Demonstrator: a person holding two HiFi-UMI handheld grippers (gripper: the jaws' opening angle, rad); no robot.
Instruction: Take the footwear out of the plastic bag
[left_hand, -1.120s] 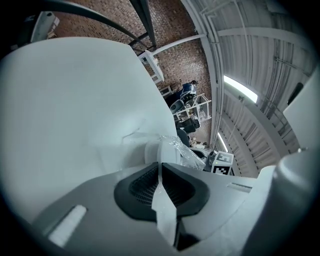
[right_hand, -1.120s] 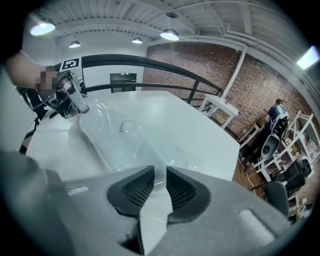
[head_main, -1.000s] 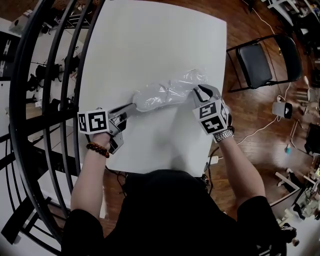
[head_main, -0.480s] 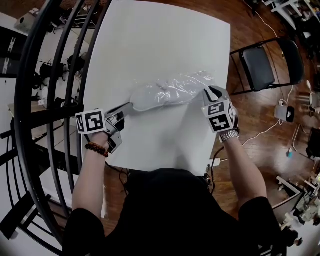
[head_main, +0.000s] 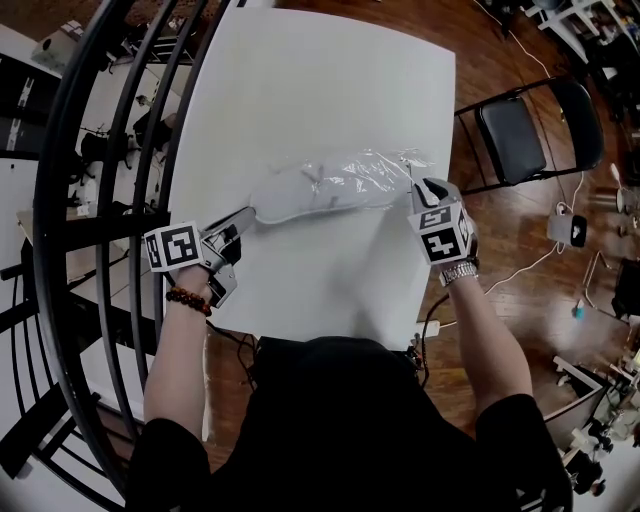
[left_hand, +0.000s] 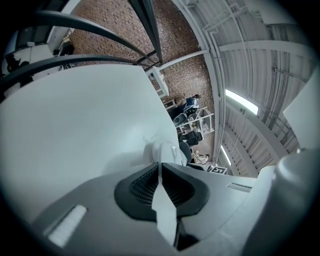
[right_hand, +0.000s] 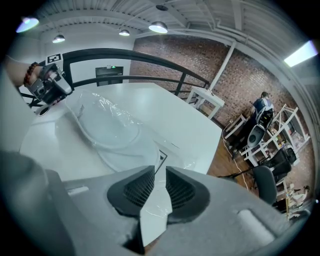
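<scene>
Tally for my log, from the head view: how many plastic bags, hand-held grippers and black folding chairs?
plastic bag: 1
hand-held grippers: 2, the left hand-held gripper and the right hand-held gripper
black folding chair: 1
Total: 4

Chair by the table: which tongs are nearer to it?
Right. The right tongs pinch the bag at the table edge beside the chair. The left tongs grip the footwear at the bag's other end, farther across the table.
</scene>
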